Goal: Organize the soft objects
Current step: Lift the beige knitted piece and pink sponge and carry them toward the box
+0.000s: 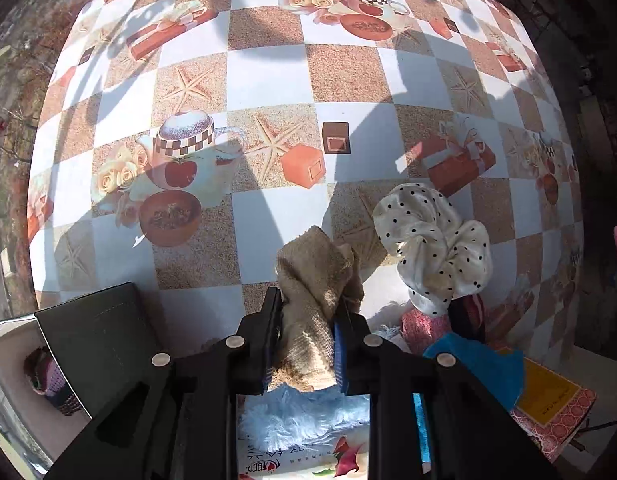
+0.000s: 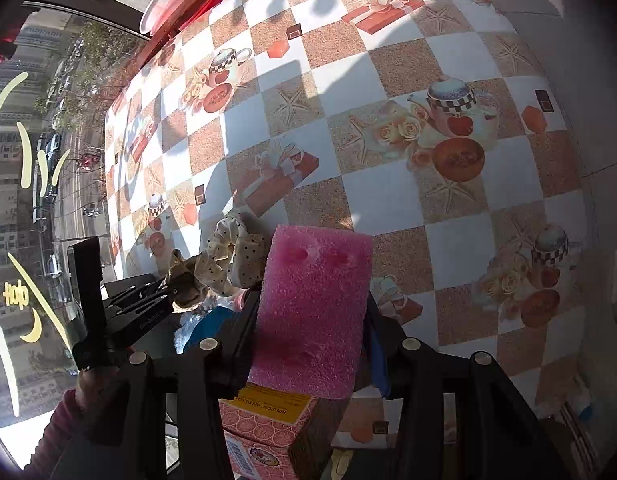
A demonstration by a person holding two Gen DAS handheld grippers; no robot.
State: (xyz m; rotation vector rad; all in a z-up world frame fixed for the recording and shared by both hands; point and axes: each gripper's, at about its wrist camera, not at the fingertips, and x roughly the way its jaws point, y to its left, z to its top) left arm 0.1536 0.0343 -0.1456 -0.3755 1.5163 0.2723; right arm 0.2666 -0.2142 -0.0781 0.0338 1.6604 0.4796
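Note:
My left gripper point(image 1: 308, 304) is shut on a tan knitted cloth point(image 1: 314, 280) and holds it above the table edge; the cloth sticks out past the fingertips. It also shows in the right wrist view point(image 2: 184, 280), held by the left gripper point(image 2: 176, 290). My right gripper point(image 2: 310, 304) is shut on a pink foam sponge point(image 2: 314, 308), upright between the fingers. A cream polka-dot scrunchie point(image 1: 432, 240) lies on the pile to the right of the tan cloth, and shows in the right wrist view point(image 2: 232, 256). A fluffy light-blue cloth point(image 1: 304, 416) lies under the left gripper.
The table has a checkered printed tablecloth point(image 1: 268, 76). A blue cloth point(image 1: 480, 364), a pink knitted piece point(image 1: 422, 326), a pink-and-yellow box point(image 1: 552, 404) and a printed packet point(image 1: 300, 460) sit at the near edge. A dark box point(image 1: 96, 340) stands at left. A window is at left point(image 2: 28, 160).

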